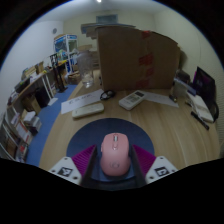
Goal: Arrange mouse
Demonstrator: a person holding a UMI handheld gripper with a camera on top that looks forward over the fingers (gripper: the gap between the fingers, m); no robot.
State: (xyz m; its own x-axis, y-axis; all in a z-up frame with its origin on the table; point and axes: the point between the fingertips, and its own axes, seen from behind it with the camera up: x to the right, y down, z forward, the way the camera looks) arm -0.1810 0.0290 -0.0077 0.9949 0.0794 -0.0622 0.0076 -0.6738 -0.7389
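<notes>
Pink mouse (113,153) sits between the two fingers of my tongs (112,166), whose purple pads press its sides, so I have it clamped just above the wooden counter (150,125). Beyond it lie a white keyboard (87,109) and a remote (131,99), with a big cardboard box (137,58) behind them.

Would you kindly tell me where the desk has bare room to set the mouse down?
The pink mouse sits between the jaws. Bare wood of the desk lies just ahead, bordered by the keyboard and white remote. The back by the cardboard box is crowded.
</notes>
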